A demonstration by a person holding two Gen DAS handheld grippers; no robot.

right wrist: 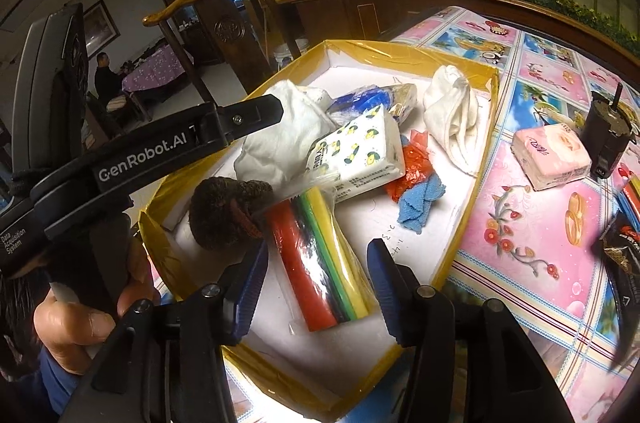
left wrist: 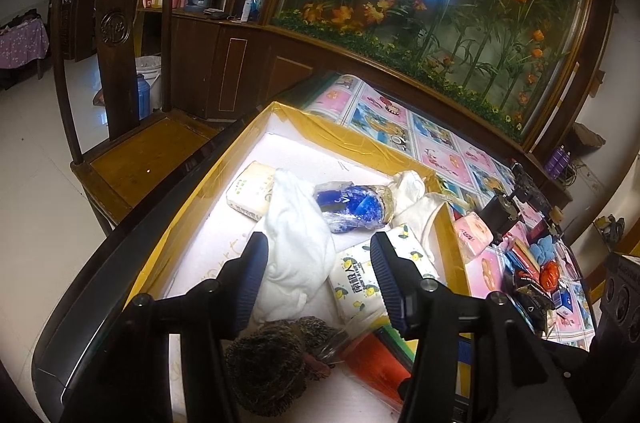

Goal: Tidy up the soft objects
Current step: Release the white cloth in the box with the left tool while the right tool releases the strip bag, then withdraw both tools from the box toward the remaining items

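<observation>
Soft items lie in the yellow-rimmed white box [right wrist: 472, 183] on the table. White cloth [left wrist: 296, 247] sits crumpled mid-box, lying between the parted pads of the left gripper [left wrist: 316, 279]; pads not pressing on it, so released. Lemon-print tissue pack [left wrist: 360, 279] lies just beside the cloth, against the right pad. Blue-wrapped bundle [left wrist: 352, 207] rests behind it, and a pale tissue pack [left wrist: 250, 193] lies towards the box's far left side.

Right gripper [right wrist: 318, 283] hangs open over the pack of coloured sponge strips [right wrist: 320, 263]; no contact visible. Dark scrubby ball [right wrist: 228, 215] touches that pack's left side.

Right wrist view only: red mesh [right wrist: 412, 167] and blue cloth [right wrist: 420, 203] together mid-box; second white cloth [right wrist: 452, 115] draped at the far rim; the hand [right wrist: 76, 323] holding the left gripper's handle. Pink tissue pack [right wrist: 552, 159] lies outside the box on the floral tablecloth [right wrist: 520, 243].

Left wrist view only: wooden chair [left wrist: 132, 151] beside the table.
</observation>
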